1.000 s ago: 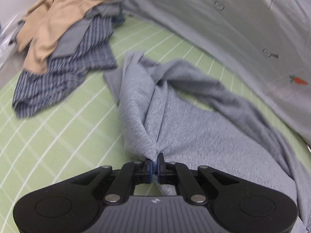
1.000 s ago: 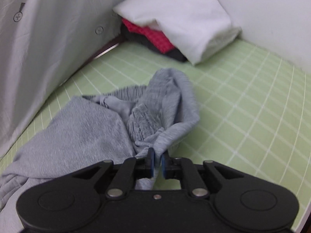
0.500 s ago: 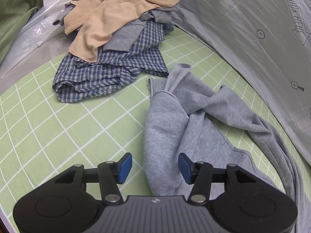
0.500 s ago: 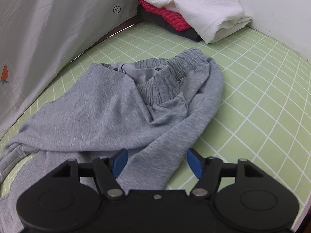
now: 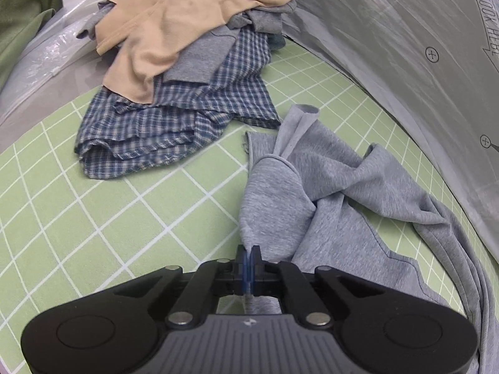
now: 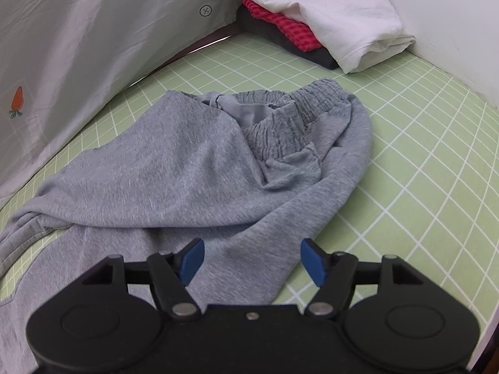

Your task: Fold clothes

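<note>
While the left gripper (image 5: 248,258) pinches a leg fold of the grey sweatpants (image 6: 193,168) on the green grid mat (image 5: 93,212), the right gripper (image 6: 251,260) hovers spread above them, elastic waistband (image 6: 290,115) pointing away toward the folded stack (image 6: 318,15).

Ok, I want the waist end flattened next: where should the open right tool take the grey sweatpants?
Probably the elastic waistband of the grey sweatpants, at its right-hand corner. It lies bunched and doubled there, giving a thick ridge to pinch. Bring the right tool in from the near right, over bare mat.
</note>
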